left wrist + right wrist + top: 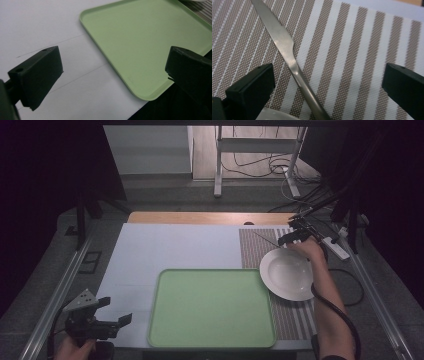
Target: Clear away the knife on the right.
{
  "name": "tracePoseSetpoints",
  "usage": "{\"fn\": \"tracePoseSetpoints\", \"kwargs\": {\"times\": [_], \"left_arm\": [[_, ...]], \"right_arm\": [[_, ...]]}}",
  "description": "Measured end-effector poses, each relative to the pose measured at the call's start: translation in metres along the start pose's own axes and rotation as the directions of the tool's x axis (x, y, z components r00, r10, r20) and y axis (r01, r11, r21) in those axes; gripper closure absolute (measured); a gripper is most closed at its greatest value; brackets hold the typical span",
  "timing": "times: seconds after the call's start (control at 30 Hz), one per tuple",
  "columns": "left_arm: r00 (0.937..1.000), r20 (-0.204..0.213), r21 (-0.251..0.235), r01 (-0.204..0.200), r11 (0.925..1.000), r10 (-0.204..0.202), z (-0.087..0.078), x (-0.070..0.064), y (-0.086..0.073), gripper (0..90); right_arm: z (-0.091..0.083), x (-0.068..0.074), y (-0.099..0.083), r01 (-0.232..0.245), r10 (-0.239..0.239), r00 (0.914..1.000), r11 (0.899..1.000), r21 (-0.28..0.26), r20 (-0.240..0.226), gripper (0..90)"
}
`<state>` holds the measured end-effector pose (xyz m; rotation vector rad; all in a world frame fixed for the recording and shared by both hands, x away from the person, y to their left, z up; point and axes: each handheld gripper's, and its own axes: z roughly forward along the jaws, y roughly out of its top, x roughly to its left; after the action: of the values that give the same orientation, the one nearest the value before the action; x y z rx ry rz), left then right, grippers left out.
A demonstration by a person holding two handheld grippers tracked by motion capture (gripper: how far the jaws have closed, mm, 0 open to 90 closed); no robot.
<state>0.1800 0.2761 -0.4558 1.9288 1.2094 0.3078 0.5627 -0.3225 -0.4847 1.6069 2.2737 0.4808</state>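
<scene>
A steel table knife (287, 51) lies on the brown-and-white striped placemat (362, 50), its blade pointing away. My right gripper (329, 85) hangs open just above it, the handle running between the two jaws without touching them. In the high view the knife (265, 239) lies just beyond the white deep plate (287, 274), with the right gripper (292, 234) over its near end. My left gripper (116, 310) is open and holds nothing at the table's near left corner. Its own view (113, 71) looks across the white table at the green tray (150, 45).
The bare green tray (210, 307) takes up the near middle of the white table (165, 245). The plate stands on the placemat (255, 250), touching the tray's right edge. The plate's rim (277, 115) shows under the right gripper. Cables and a power strip (336, 247) lie beyond the table's right edge.
</scene>
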Motion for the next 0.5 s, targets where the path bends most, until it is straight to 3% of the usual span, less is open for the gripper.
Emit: {"fn": "tracePoseSetpoints", "kwargs": {"times": [0.1, 0.17, 0.27, 0.4, 0.43, 0.47, 0.5], "left_arm": [[1.0, 0.001, 0.0, 0.0, 1.0, 0.0, 0.0, 0.0, 0.0, 1.1], [1.0, 0.0, 0.0, -0.001, 1.0, 0.001, 0.0, 0.0, 0.0, 1.1], [1.0, 0.0, 0.001, -0.001, 1.0, 0.001, 0.0, 0.0, 0.0, 1.1], [1.0, -0.001, 0.001, -0.001, 1.0, 0.001, 0.0, 0.0, 0.0, 1.1], [1.0, -0.002, 0.001, -0.002, 1.0, 0.002, 0.0, 0.0, 0.0, 1.1], [1.0, -0.002, 0.001, -0.002, 1.0, 0.002, 0.0, -0.001, 0.0, 1.1], [1.0, -0.003, 0.0, -0.002, 1.0, 0.002, 0.0, -0.001, 0.0, 1.1]], "right_arm": [[0.009, 0.001, -0.001, 0.009, -0.009, 0.9999, 0.999, 0.031, 0.004, 0.5], [0.013, -0.001, -0.003, 0.023, -0.024, 0.9995, 0.999, 0.04, 0.019, 6.7], [0.016, -0.008, -0.005, 0.004, -0.005, 1.0, 0.999, 0.052, 0.006, 8.4], [0.01, -0.012, -0.007, 0.044, -0.041, 0.9979, 0.998, 0.054, -0.051, 34.3], [0.009, -0.011, -0.007, 0.088, -0.085, 0.995, 0.994, 0.067, -0.053, 43.1], [0.009, -0.011, -0.007, 0.088, -0.085, 0.995, 0.994, 0.067, -0.053, 43.1], [0.007, -0.012, -0.007, 0.101, -0.097, 0.9935, 0.993, 0.069, -0.059, 50.9]]}}
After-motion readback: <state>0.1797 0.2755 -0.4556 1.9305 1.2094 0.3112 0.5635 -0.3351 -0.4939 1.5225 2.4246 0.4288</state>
